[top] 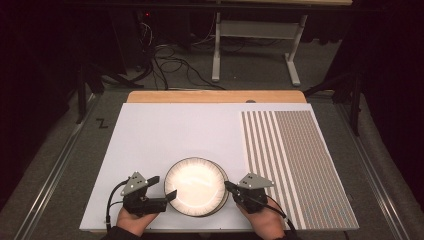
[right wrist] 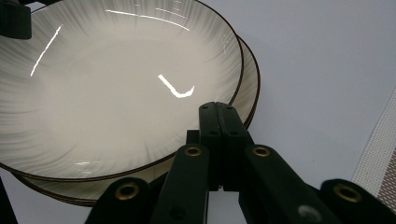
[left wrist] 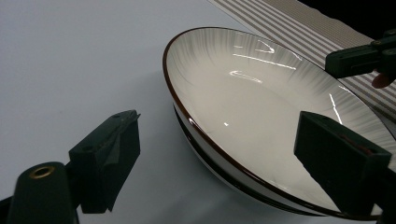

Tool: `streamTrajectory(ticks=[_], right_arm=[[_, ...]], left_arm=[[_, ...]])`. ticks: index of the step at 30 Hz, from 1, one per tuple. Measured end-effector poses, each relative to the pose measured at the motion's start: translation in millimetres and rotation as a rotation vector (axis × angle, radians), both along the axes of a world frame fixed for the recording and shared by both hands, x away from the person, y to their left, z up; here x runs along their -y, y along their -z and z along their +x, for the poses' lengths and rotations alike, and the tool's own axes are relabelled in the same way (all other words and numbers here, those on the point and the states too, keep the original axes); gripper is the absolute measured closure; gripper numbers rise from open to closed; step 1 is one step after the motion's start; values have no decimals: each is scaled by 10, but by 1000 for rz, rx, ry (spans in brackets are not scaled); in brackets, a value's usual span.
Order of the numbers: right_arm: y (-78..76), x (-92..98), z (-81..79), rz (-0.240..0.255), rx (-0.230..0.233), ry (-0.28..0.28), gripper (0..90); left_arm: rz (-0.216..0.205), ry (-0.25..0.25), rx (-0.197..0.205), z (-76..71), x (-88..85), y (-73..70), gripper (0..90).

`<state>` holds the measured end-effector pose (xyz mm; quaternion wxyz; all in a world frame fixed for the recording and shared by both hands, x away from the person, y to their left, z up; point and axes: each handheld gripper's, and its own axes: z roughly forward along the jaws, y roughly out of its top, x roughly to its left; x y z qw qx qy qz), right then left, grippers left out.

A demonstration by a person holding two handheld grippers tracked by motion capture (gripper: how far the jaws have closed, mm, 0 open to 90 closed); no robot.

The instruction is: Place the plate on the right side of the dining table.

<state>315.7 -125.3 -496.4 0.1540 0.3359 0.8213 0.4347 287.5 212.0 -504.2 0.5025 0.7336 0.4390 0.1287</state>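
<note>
Here, label by label:
Table: a white sheet (top: 165, 135) covers most of the top, with a striped mat (top: 295, 160) along its 3 o'clock side and bare wood at the far edge.
Plates: two shallow white plates with dark rims, stacked; the top plate (top: 194, 184) sits a little off-centre on the lower plate (right wrist: 250, 86), whose rim peeks out on one side. The stack lies near the 6 o'clock edge of the sheet, between the two grippers.
Left gripper (top: 166, 187): at 9 o'clock of the stack, held in the left hand (top: 134, 220). Jaws wide apart, one out over the sheet, the other over the top plate's rim; nothing is held between them.
Right gripper (top: 229, 186): at 3 o'clock of the stack, held in the right hand (top: 264, 220). Jaws pressed together, tips over the plates' rims; whether they pinch a rim I cannot tell.
</note>
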Motion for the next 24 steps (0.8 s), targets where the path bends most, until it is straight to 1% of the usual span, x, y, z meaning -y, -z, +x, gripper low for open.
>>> streamTrajectory(ticks=[2,10,11,18,19,21,24], right_arm=[[5,-4,6,-2,8,-5,900],[30,-58,4,-12,-8,-15,900],[37,-64,8,-12,-2,-19,900],[59,-94,18,-18,-6,-26,900],[63,-104,16,-20,-12,-28,900],[66,-110,11,-23,-8,-24,900],[66,-110,14,-17,-14,-22,900]], left_arm=[[0,3,-4,1,0,1,150],[-9,16,-22,16,8,13,162],[-8,19,-24,16,7,12,163],[-16,37,-36,21,9,22,193],[-17,39,-37,22,9,23,203],[-18,43,-41,21,5,21,208],[-22,48,-44,18,-1,21,221]])
